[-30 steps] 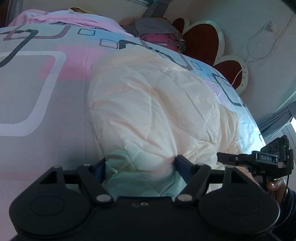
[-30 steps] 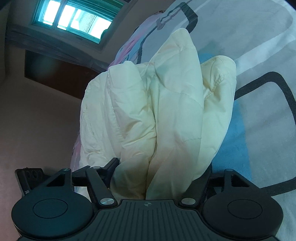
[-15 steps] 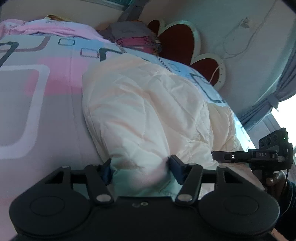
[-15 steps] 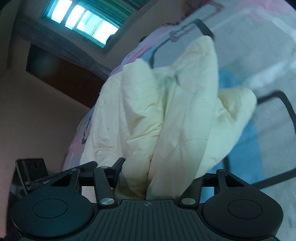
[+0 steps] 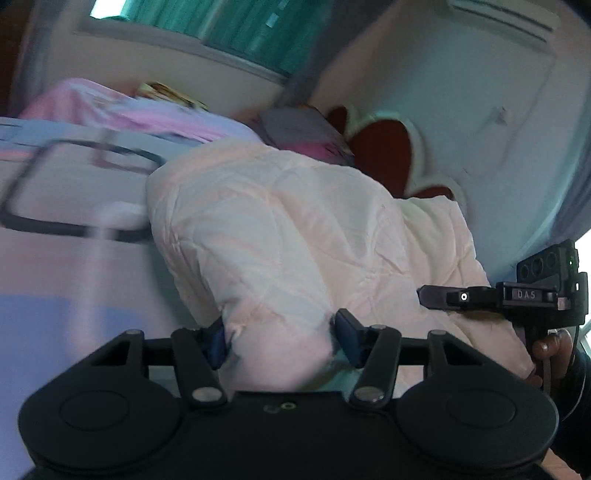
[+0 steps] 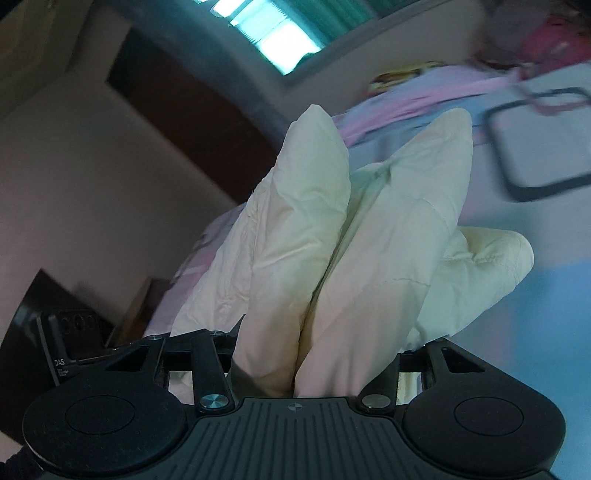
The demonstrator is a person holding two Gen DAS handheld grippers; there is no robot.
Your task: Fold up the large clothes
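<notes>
Gripping cream jacket (image 5: 295,229), patterned bedspread (image 5: 74,266), window (image 6: 273,33) behind

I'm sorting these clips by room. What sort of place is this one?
Most likely a bedroom. A cream padded garment lies on a bed with a patterned pink-and-blue bedspread, a heart-shaped red headboard stands against the wall, and a window sits high behind.
</notes>
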